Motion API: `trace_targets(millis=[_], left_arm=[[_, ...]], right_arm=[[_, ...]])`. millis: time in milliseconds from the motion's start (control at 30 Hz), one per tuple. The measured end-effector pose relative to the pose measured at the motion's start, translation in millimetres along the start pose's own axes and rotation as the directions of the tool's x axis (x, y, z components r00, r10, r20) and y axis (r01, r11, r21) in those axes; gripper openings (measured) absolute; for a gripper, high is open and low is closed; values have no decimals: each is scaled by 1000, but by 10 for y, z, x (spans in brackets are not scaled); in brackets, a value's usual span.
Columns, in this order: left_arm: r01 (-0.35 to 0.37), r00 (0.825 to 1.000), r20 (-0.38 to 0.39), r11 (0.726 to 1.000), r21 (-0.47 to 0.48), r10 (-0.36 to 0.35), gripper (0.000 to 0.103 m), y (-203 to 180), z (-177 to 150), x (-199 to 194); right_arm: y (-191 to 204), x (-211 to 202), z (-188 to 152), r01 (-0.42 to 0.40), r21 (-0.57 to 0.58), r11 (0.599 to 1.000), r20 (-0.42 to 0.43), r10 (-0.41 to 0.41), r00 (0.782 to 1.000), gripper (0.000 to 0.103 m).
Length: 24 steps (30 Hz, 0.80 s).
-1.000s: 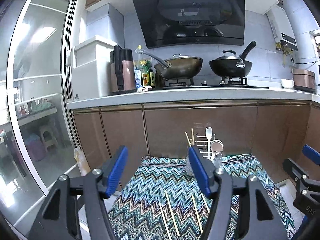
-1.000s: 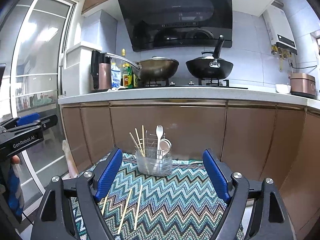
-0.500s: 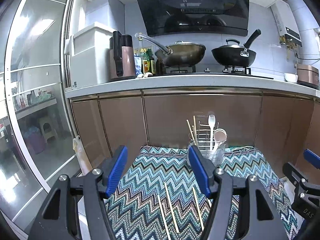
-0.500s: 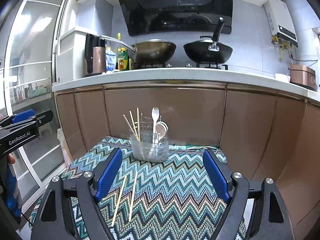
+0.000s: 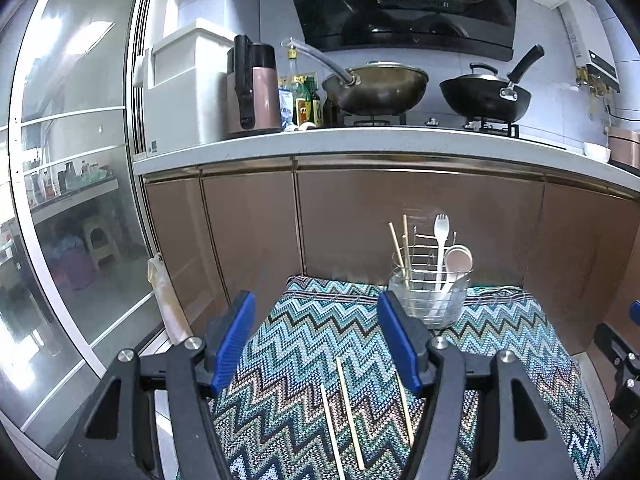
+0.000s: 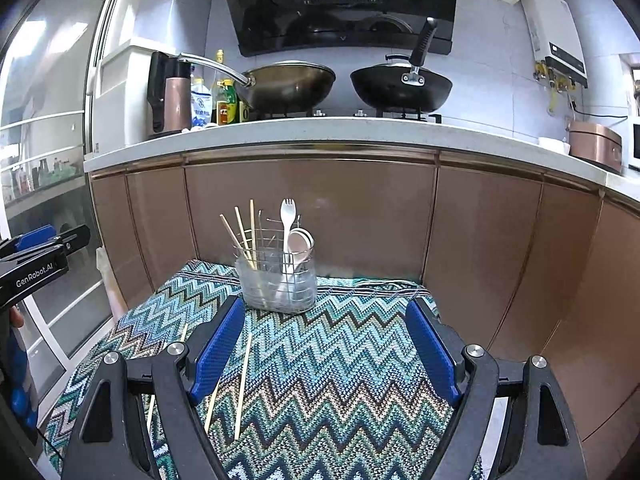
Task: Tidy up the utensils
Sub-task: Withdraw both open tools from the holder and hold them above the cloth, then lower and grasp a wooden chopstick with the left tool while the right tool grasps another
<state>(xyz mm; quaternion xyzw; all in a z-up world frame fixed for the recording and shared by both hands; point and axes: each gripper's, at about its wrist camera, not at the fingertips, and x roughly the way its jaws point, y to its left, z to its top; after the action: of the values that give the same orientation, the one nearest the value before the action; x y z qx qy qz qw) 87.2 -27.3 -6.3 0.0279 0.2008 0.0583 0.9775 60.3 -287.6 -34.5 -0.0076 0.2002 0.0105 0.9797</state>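
A clear utensil holder (image 5: 430, 294) stands at the far end of a zigzag-patterned cloth (image 5: 304, 344); it also shows in the right wrist view (image 6: 276, 280). It holds chopsticks, a white fork (image 6: 286, 216) and a spoon. Three loose wooden chopsticks (image 5: 349, 412) lie on the cloth in front of it, also seen in the right wrist view (image 6: 243, 384). My left gripper (image 5: 318, 340) is open and empty above the near part of the cloth, over the loose chopsticks. My right gripper (image 6: 326, 346) is open and empty, just right of them.
Brown cabinet fronts (image 6: 360, 216) rise right behind the cloth under a white counter (image 6: 320, 132) with two woks, bottles and a kettle. A glass sliding door (image 5: 72, 200) is on the left. The left gripper body (image 6: 36, 264) shows at the right wrist view's left edge.
Both grippers have tilted down and moved forward toward the cloth; the holder and loose chopsticks sit higher and larger in view. Both jaws stay open.
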Motion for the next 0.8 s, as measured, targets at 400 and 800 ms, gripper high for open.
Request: trace_targets(millis=[400,800], left_arm=[[4,998,-68,1000,5,-3,61,55,-93,221],[27,981,-191,999,-18,-30,61,166,-149,610]], right_arm=[[84,137,-26,-2,-29,1000,-39,1,999,82],[174,434,-49,-63,-60,996,-115,56,992,81]])
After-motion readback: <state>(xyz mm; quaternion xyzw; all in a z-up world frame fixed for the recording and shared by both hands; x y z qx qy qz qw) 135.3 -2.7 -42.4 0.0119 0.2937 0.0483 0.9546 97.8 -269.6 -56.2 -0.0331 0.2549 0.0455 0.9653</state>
